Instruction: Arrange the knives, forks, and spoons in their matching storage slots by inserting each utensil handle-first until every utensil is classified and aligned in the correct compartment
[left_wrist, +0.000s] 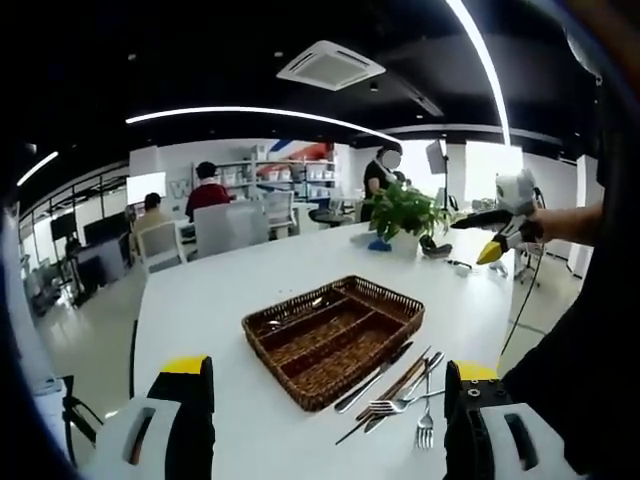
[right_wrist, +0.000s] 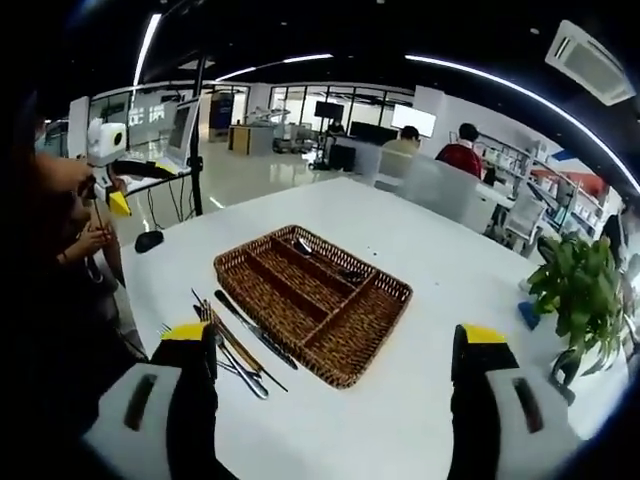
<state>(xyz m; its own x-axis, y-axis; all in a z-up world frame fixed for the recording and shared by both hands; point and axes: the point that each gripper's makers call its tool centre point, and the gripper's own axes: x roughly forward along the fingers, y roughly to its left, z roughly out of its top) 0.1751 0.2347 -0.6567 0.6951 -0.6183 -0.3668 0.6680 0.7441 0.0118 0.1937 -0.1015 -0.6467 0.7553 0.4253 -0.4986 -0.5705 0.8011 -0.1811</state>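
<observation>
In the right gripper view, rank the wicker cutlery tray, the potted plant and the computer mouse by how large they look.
1. Wicker cutlery tray, clearly the largest.
2. Potted plant, smaller in view, though it sits farther away near the picture's distorted edge, so its true size is unsure.
3. Computer mouse, the smallest.

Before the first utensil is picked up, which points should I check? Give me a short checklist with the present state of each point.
1. Left gripper open and holding nothing: ok.
2. Right gripper open and holding nothing: ok.
3. Wicker tray flat on the white table: ok.
4. Utensil pile beside the tray, within view: ok.
5. Utensils lying apart for a clean grasp: not ok, they overlap.
6. Tray compartments all free: cannot tell; something small lies in the far one.
</observation>
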